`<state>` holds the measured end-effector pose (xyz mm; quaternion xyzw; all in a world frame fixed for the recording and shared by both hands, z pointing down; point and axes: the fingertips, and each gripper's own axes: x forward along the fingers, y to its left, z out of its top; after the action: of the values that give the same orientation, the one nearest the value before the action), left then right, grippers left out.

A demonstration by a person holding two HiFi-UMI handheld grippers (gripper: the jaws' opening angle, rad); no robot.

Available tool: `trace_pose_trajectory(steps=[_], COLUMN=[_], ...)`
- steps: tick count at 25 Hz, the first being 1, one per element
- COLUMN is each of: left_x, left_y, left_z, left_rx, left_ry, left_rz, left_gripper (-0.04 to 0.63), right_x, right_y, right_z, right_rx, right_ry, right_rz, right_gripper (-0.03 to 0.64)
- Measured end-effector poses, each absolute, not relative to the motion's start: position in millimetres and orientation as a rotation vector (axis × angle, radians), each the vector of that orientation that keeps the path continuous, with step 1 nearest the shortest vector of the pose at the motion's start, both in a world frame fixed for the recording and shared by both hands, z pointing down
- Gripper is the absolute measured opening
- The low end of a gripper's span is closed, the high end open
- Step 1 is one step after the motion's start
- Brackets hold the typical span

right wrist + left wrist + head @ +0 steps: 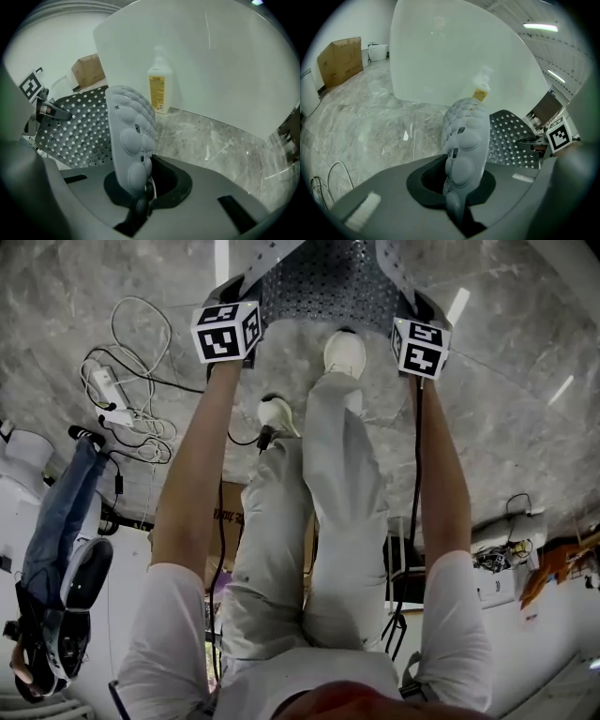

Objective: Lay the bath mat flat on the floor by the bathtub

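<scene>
Over the floor (525,352), left hand-held gripper (454,211) and right hand-held gripper (140,201) clamp the bath mat (328,282); lowering it flat should follow.

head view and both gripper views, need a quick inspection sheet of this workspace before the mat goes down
surface: marble floor, grey, veined and glossy
job's things: bath mat, grey and perforated, held up by two corners, not yet flat; white bathtub just beyond it
clutter: pump bottle with a yellow label stands on the floor against the bathtub
grippers: left gripper shut on the bath mat's edge; right gripper shut on the bath mat's edge
cables: white cords and a power strip loose on the floor at left; black cable along the right arm
surroundings: cardboard box by the wall; a person in jeans at left
</scene>
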<state>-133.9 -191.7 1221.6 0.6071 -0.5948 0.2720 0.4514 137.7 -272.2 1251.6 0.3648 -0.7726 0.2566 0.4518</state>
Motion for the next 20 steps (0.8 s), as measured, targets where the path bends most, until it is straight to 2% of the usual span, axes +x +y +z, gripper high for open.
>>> trace_pose_trajectory(steps=[12, 20], left_x=[-229.0, -253.1], left_y=[-177.0, -178.2], left_z=[1318.3, 1355.9], left_rx=[1.428, 1.423], left_ry=[-1.611, -1.573], left_rz=[0.701, 0.724], left_gripper=[0.015, 0.017], right_x=[209.0, 232.1], right_y=[-316.2, -333.7], right_z=[1340.2, 1379.3], right_rx=[1.111, 1.055], right_ry=[-1.862, -1.881], right_rz=[0.596, 0.607], right_gripper=[0.02, 0.039])
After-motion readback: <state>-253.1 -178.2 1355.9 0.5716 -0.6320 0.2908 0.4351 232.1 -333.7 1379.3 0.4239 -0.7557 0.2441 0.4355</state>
